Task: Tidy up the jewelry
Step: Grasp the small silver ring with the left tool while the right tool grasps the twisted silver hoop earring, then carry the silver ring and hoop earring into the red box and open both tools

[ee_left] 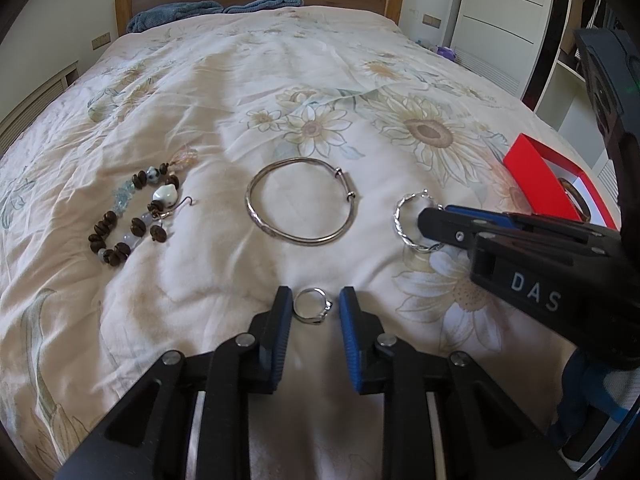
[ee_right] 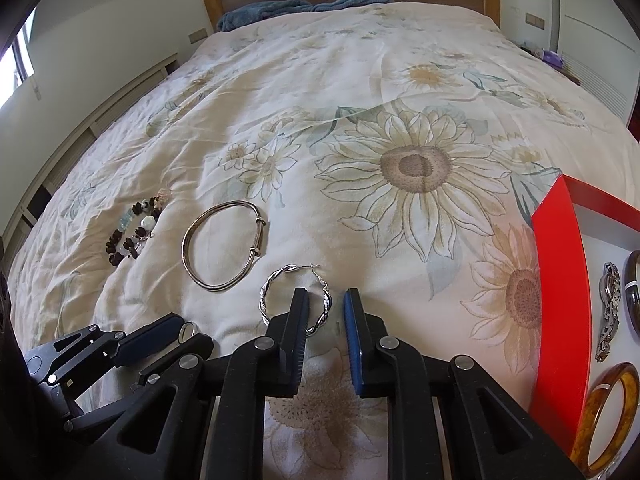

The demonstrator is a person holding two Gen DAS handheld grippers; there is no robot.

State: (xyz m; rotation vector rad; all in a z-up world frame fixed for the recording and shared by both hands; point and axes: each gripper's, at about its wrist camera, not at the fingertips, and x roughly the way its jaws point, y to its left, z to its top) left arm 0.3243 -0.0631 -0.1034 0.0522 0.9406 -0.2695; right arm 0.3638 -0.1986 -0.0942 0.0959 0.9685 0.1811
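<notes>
On the floral bedspread lie a beaded bracelet (ee_left: 134, 216), a silver bangle (ee_left: 301, 201), a twisted silver hoop (ee_left: 416, 220) and a small silver ring (ee_left: 313, 306). My left gripper (ee_left: 313, 300) is open with the ring lying between its fingertips. My right gripper (ee_right: 327, 300) is open; its left finger lies over the twisted hoop (ee_right: 294, 298), whose right side sits in the gap. The right gripper also shows in the left wrist view (ee_left: 430, 222) at the hoop. The left gripper (ee_right: 188, 330) shows in the right wrist view around the ring (ee_right: 188, 330).
A red box (ee_right: 560, 300) stands at the right on the bed, holding an amber bangle (ee_right: 608, 420), a dark bangle (ee_right: 632, 292) and a metal link bracelet (ee_right: 608, 312). Blue towels (ee_left: 216, 10) lie by the wooden headboard. A white wardrobe (ee_left: 500, 20) stands right.
</notes>
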